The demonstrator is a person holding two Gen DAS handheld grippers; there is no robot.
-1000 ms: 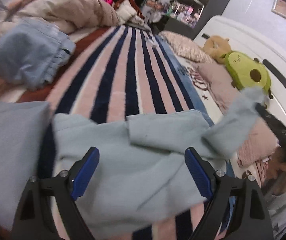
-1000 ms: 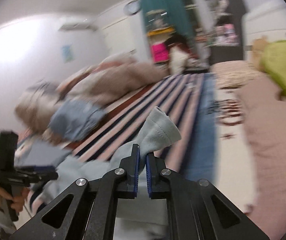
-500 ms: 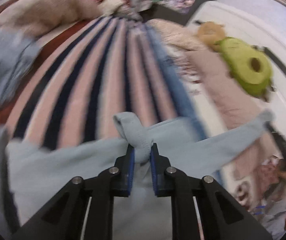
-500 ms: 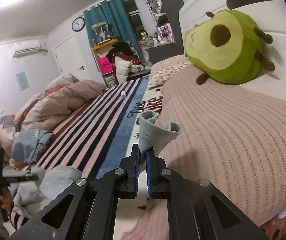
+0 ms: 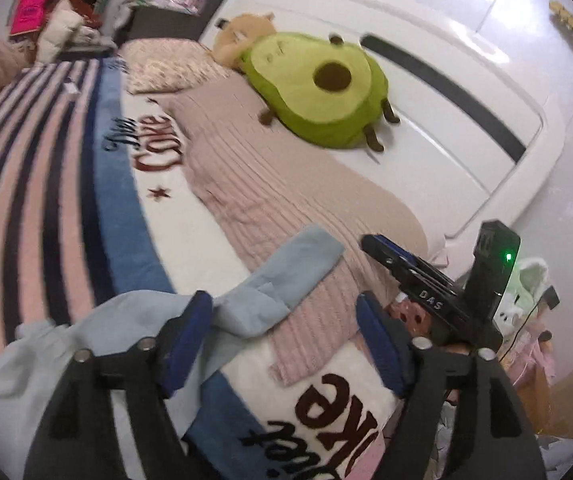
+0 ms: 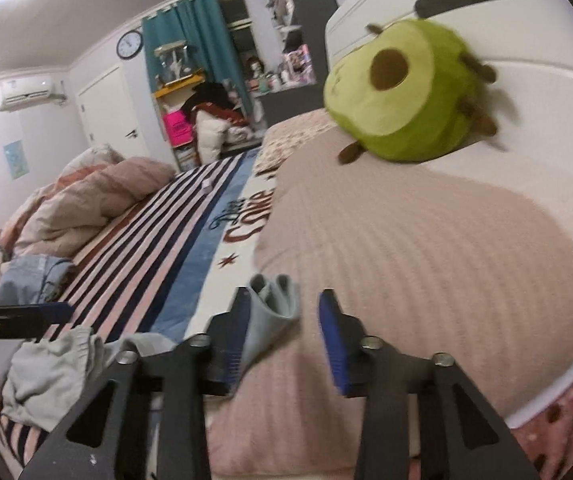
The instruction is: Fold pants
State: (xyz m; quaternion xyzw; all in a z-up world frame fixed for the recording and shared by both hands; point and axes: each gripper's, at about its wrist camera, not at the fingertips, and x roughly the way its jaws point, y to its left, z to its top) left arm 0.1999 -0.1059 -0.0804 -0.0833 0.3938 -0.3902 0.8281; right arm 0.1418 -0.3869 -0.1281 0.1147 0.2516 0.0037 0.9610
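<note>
Both of my hand-held grippers, left (image 5: 282, 338) and right (image 6: 284, 332), have spread and dropped the pants (image 5: 270, 284), whose leg may bunch on the pink blanket (image 5: 286, 184).

Two grippers — the left (image 5: 282, 340) and the right (image 6: 284, 326), each with two blue-padded fingers spread apart. One pair of pale blue pants (image 5: 270, 284), its leg end lying between the right fingers (image 6: 274, 296). One avocado plush (image 5: 318, 88) far ahead of both claws, one tan plush (image 5: 246, 32) beyond it. One wall clock (image 6: 129, 44), one air conditioner (image 6: 30, 92) — both up left of the right claw.
</note>
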